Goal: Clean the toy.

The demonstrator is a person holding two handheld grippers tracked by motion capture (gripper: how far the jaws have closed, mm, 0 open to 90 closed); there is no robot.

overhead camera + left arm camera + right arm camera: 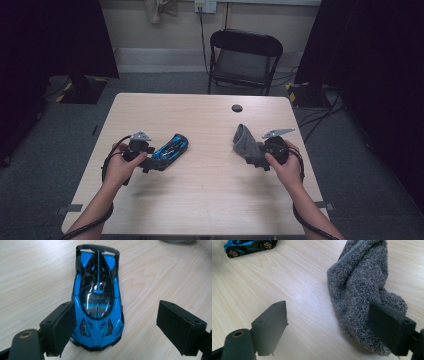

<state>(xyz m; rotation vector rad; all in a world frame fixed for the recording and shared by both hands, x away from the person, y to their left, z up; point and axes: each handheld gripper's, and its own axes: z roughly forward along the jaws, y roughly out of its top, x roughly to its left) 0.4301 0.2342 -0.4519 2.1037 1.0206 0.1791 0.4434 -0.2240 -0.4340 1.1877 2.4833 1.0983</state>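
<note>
The blue toy car [98, 297] lies flat on its wheels on the wooden table [200, 195], left of centre in the high view. In the left gripper view its nose sits between the two black jaws, close against the left-hand jaw and possibly touching it, with bare wood between the car and the right-hand jaw. The left gripper [116, 327] stands with its jaws wide apart, nothing clamped. The car's tail wing points away from the gripper, toward the table's middle. In the high view the left hand [119, 167] holds this gripper low, just behind the car.

The grey sock [362, 290], of thick terry knit, lies bunched on the table right of centre, well apart from the car. In the right gripper view its lower end rests against the right-hand jaw and partly behind it; the left-hand jaw stands clear on bare wood. The right gripper [328, 327] is likewise spread open, gripping nothing. The right hand [285, 165] holds it at the sock's near end.

Beyond the table's far edge stands a black folding chair [244, 60] on grey carpet.
</note>
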